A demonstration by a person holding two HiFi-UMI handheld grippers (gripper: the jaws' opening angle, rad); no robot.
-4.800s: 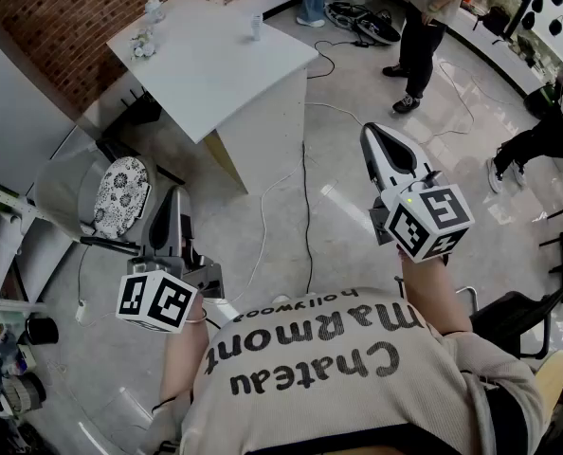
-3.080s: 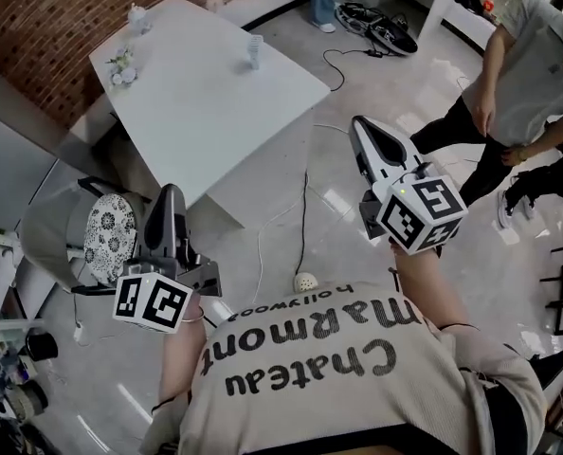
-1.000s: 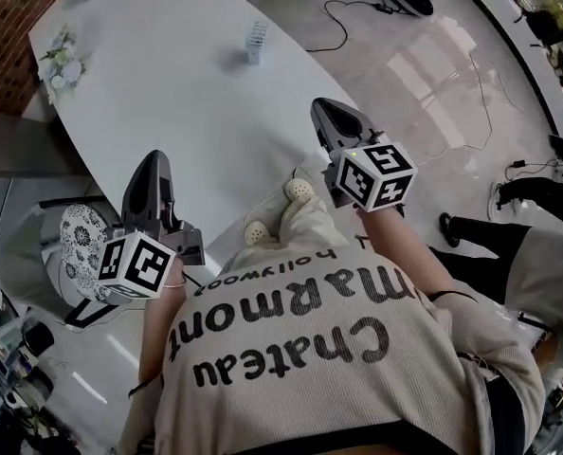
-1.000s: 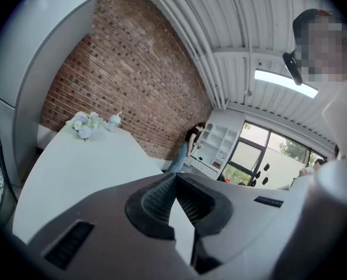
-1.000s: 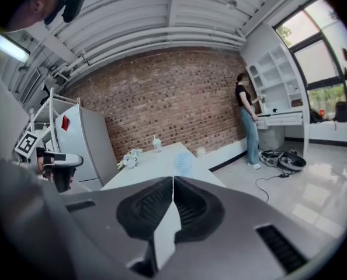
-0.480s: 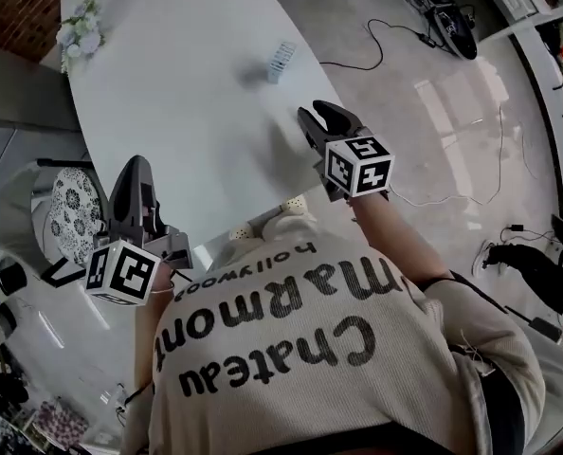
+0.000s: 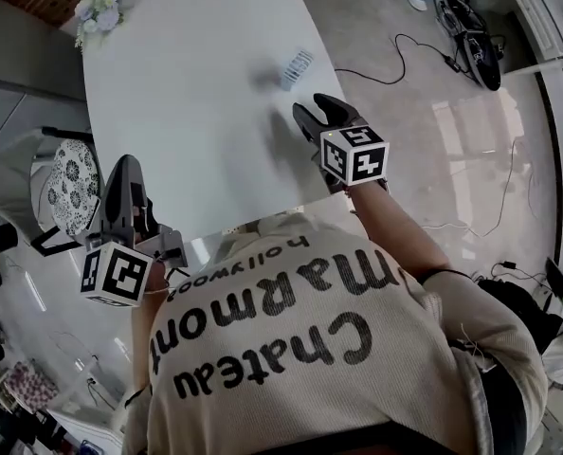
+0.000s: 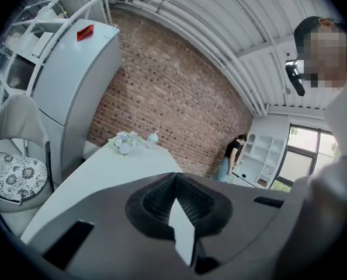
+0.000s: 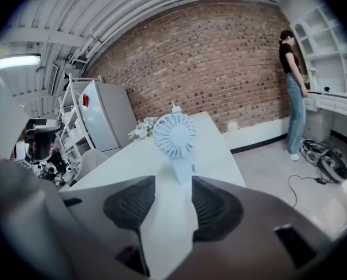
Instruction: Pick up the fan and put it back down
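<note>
A small white fan (image 7: 297, 67) stands upright on the white table (image 7: 187, 93), near its right edge. In the right gripper view the fan (image 9: 174, 137) rises straight ahead on its short stem. My right gripper (image 7: 317, 110) hovers over the table just short of the fan. Its jaws (image 9: 172, 182) are opening, with nothing between them, and the fan's base lines up with the gap. My left gripper (image 7: 125, 171) hangs beside the table's left edge, off the tabletop. Its pads (image 8: 174, 177) meet at the tips and hold nothing.
A bunch of pale flowers (image 7: 101, 6) and a cup (image 8: 153, 139) sit at the table's far end. A chair with a patterned cushion (image 7: 71, 186) stands left of the table, a grey fridge (image 8: 74, 92) behind it. Cables (image 7: 424, 55) trail on the floor. A person (image 9: 293, 92) stands by white shelves.
My right gripper has come forward and down over the table toward the fan, and its jaws have parted from shut. The left gripper has stayed by the table's left edge.
</note>
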